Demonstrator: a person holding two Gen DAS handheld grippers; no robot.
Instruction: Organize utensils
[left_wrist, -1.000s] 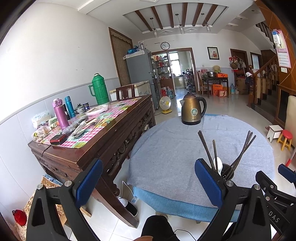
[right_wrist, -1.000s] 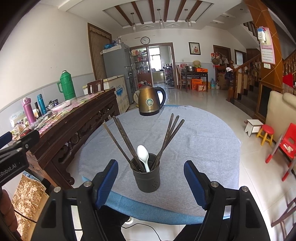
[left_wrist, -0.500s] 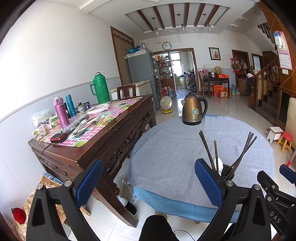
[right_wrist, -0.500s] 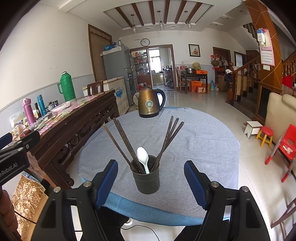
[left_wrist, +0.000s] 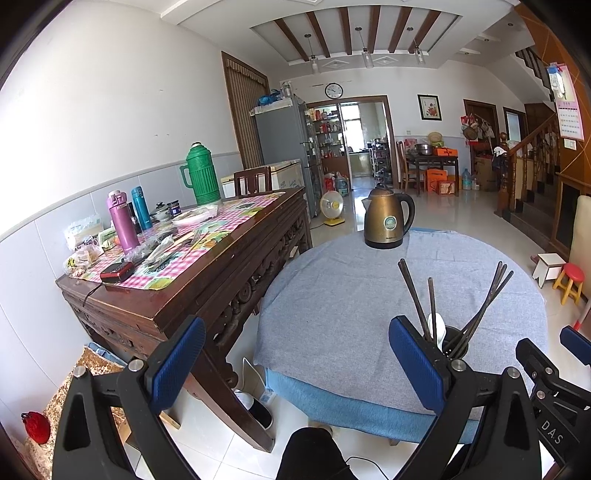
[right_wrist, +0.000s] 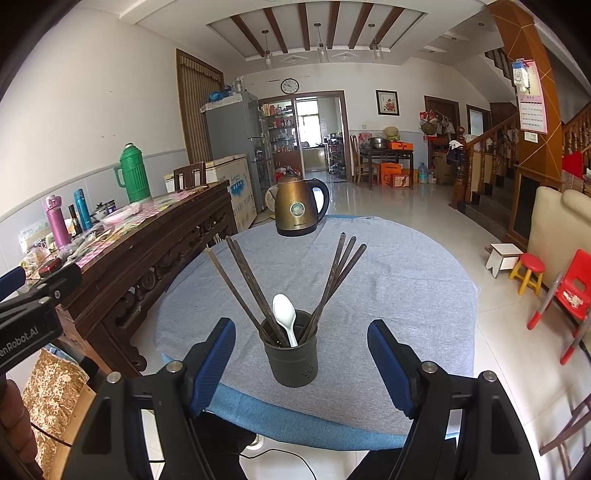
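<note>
A dark grey utensil holder stands near the front edge of the round table with the grey cloth. It holds several dark chopsticks and a white spoon. My right gripper is open and empty, with the holder just beyond and between its fingers. My left gripper is open and empty, to the left of the holder, over the table's left edge. The right gripper's tip also shows in the left wrist view.
A bronze kettle stands at the table's far side. A dark wooden sideboard with thermoses, bottles and clutter is close on the left. A red chair and stools stand on the floor at the right.
Both grippers have drifted very slightly; the view has hardly shifted. Nothing was taken hold of or let go.
</note>
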